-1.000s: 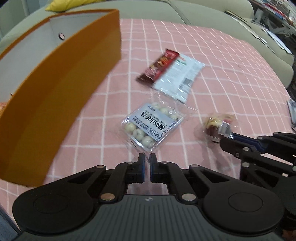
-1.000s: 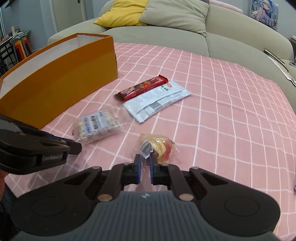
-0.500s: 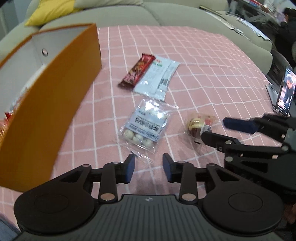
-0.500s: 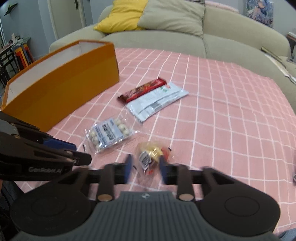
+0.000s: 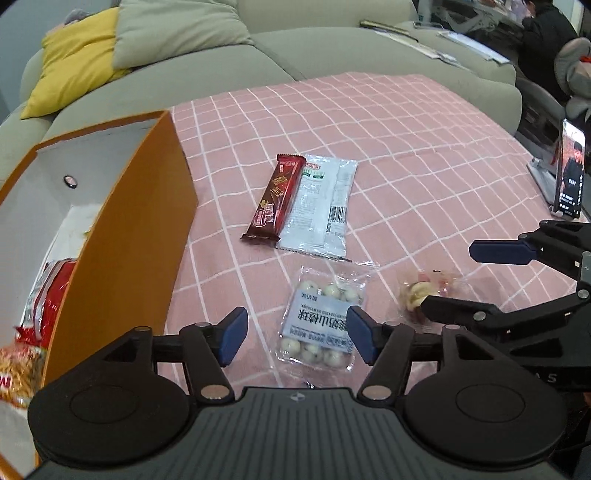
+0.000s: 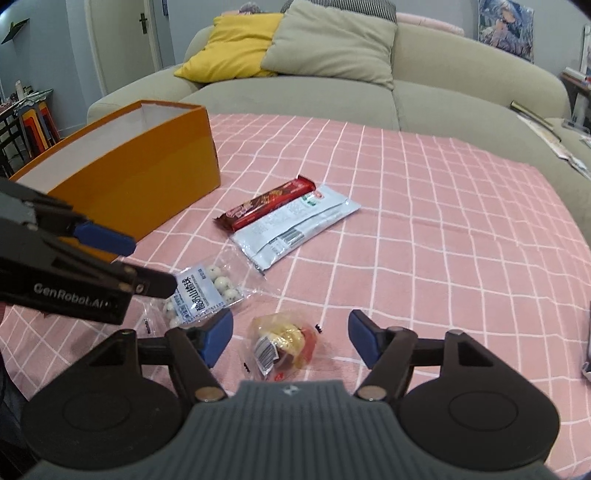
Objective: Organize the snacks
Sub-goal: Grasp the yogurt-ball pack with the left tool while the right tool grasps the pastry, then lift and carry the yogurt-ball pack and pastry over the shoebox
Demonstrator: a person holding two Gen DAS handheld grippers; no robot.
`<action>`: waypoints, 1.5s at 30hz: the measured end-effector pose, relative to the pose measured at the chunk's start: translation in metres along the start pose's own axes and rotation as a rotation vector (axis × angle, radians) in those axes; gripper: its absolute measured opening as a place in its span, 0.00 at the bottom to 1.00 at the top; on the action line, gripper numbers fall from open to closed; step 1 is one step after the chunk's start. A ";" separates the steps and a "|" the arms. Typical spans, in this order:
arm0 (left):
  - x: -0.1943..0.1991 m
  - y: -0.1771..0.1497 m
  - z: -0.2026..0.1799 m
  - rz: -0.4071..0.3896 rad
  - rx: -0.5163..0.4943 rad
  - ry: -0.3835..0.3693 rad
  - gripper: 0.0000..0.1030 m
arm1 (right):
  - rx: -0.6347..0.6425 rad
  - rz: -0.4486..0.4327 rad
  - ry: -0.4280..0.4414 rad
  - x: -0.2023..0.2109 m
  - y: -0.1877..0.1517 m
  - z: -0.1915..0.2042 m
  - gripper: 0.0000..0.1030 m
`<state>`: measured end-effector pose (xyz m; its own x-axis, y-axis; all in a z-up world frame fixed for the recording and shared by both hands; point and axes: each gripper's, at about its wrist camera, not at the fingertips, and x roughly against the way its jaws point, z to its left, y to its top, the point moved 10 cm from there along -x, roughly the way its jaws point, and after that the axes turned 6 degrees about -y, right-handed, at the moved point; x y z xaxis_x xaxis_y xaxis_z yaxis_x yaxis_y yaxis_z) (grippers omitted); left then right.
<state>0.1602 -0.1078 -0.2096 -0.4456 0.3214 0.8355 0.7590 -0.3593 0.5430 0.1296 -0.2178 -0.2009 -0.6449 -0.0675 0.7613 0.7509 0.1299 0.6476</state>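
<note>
Jaws on my left gripper (image 5: pixel 293 336) and right gripper (image 6: pixel 290 338) are opening, empty, over the ball-snack pouch (image 5: pixel 325 319) and candy bag (image 6: pixel 282 345); both judged light, crinkly, slippery: pinch across the bulk.

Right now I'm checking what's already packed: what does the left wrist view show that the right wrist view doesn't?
Only the left wrist view looks into the orange box, showing red snack bags inside, plus a propped phone. Only the right wrist view shows a door. Both show the chocolate bar, white packet, bag of white balls and the small candy bag.
</note>
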 end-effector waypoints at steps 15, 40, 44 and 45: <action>-0.045 -0.009 -0.020 0.139 -0.170 -0.082 0.75 | -0.005 0.091 0.064 -0.026 -0.013 -0.003 0.57; -0.050 -0.013 -0.017 0.128 -0.017 -0.022 0.63 | 0.059 0.071 0.090 -0.027 -0.012 0.005 0.32; -0.038 -0.014 -0.014 0.115 0.025 0.003 0.63 | 0.061 0.063 0.083 -0.021 -0.010 0.006 0.32; -0.033 -0.014 -0.014 0.106 0.035 0.006 0.63 | 0.056 0.056 0.087 -0.018 -0.009 0.007 0.32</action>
<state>0.1580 -0.1257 -0.2433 -0.3645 0.2775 0.8889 0.8181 -0.3606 0.4480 0.1339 -0.2110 -0.2205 -0.5858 -0.1440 0.7975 0.7745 0.1902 0.6033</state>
